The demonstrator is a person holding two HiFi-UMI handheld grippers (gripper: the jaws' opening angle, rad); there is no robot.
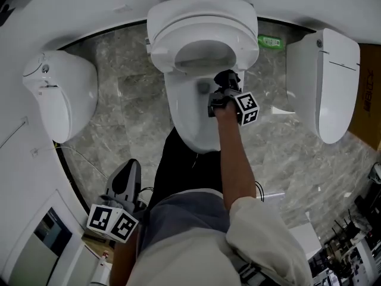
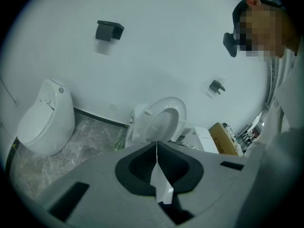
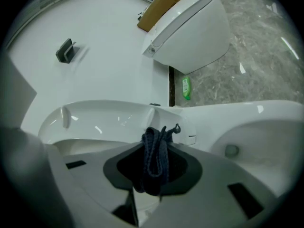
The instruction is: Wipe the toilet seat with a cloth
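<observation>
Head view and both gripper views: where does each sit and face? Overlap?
Head view: on the head, steeply down on the middle toilet; torso, right arm, left gripper, right gripper.
Left gripper view: on left gripper, past shut jaws toward that toilet and wall; sleeve at right.
Right gripper view: on right gripper, over the bowl, jaws shut on the cloth; no body.
Shared: that toilet in all; green bottle in head and right gripper views.

Sanitaryware showroom: three toilets [image 1: 202, 22] line one wall [image 1: 89, 8].
</observation>
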